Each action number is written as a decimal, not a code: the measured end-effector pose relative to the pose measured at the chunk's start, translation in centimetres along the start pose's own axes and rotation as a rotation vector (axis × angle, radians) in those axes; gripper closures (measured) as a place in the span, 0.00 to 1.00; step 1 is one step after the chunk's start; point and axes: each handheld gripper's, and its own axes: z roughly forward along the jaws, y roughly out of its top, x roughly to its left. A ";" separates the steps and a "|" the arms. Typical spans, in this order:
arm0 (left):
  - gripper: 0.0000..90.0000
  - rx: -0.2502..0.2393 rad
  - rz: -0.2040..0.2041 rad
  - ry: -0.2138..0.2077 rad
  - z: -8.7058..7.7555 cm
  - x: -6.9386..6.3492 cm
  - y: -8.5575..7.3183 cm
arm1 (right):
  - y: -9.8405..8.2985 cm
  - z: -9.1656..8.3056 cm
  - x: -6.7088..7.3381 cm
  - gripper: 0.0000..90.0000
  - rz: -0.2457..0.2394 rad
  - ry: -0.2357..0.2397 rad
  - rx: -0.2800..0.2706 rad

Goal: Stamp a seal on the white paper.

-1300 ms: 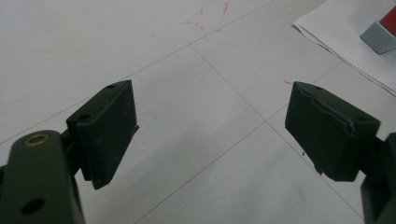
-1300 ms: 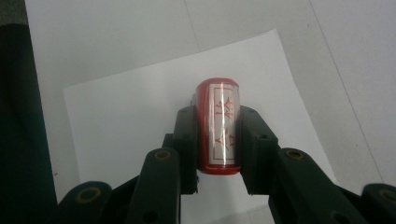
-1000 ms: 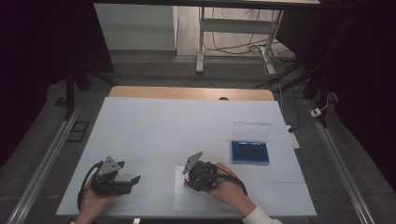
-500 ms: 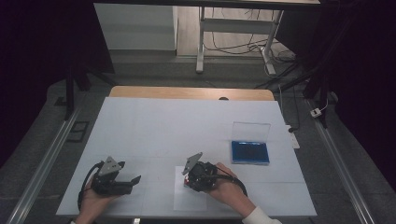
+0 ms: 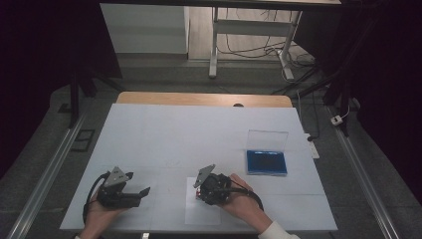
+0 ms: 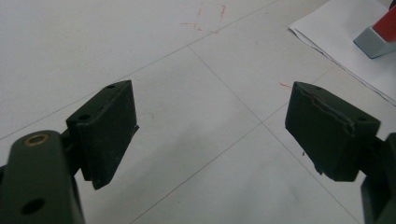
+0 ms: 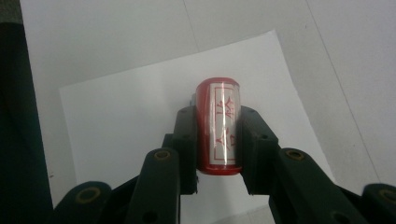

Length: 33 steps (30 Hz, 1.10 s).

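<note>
A red stamp (image 7: 218, 105) with a white label of red characters stands on a white paper sheet (image 7: 140, 116), and my right gripper (image 7: 218, 135) is shut on its body. From above, that gripper (image 5: 201, 191) is near the table's front edge, over the sheet (image 5: 201, 214), with the stamp (image 5: 198, 190) just showing at its tip. My left gripper (image 5: 143, 191) rests on the table to the left, pointing right, its jaws open and bare. In the left gripper view its jaws (image 6: 210, 121) stand wide apart over the white table, with the stamp's grey base (image 6: 373, 42) at the upper right.
A blue ink pad box (image 5: 266, 162) with its clear lid (image 5: 267, 140) raised sits on the right of the white table (image 5: 199, 134). A wooden strip (image 5: 204, 98) runs along the far edge. A person's hands hold both grippers from the front.
</note>
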 end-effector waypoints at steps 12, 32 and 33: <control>0.19 0.001 0.003 0.002 0.0 0.0 0.0 | -0.2 -0.4 0.0 0.77 -0.018 -0.001 -0.035; 0.19 0.004 0.010 0.001 0.0 0.0 0.0 | -0.1 -2.4 0.0 0.77 0.002 -0.002 -0.113; 0.19 0.002 0.010 0.001 0.0 0.0 0.0 | -0.1 -2.5 0.0 0.77 0.013 -0.002 -0.126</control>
